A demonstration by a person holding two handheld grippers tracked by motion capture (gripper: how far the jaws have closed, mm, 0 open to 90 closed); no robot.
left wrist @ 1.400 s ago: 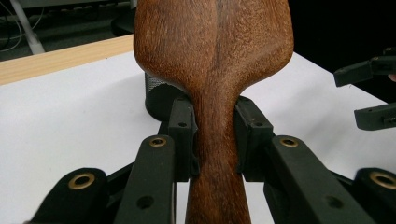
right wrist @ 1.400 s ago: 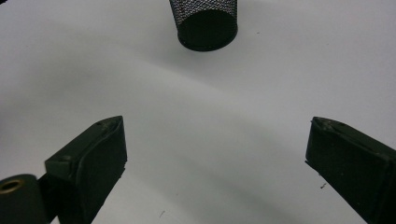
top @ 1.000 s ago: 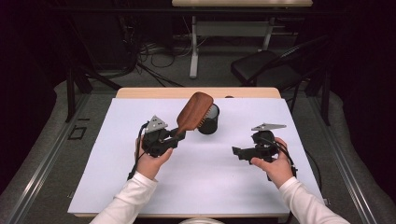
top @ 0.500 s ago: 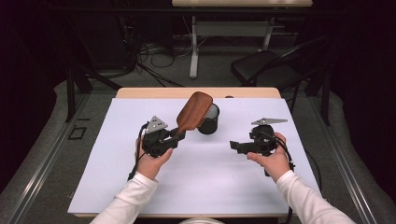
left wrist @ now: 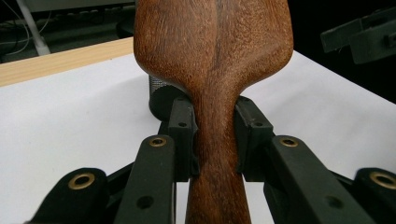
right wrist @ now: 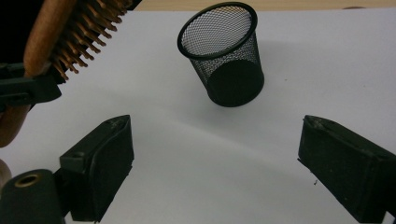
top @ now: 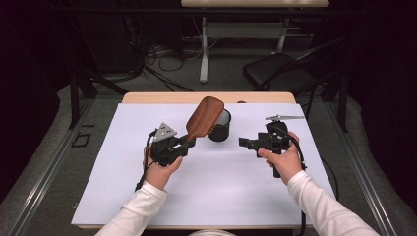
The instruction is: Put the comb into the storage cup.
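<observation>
right gripper [top: 248, 143] lifted, shifted toward the mesh cup [top: 219, 125] — jaws closing slightly, nothing between them

Hand-held gripper [left wrist: 215, 140] clamped on wooden hairbrush [left wrist: 212, 51] neck, black mesh cup [left wrist: 159, 95] behind, white tabletop [left wrist: 70, 121]

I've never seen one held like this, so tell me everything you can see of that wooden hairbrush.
The hairbrush has a reddish-brown wooden paddle head with visible grain and a narrow handle. The left gripper clamps it at the neck, a black jaw on each side. It hangs tilted above the white table, head up and away from the person, bristles facing down towards the black mesh cup, not touching it.
</observation>
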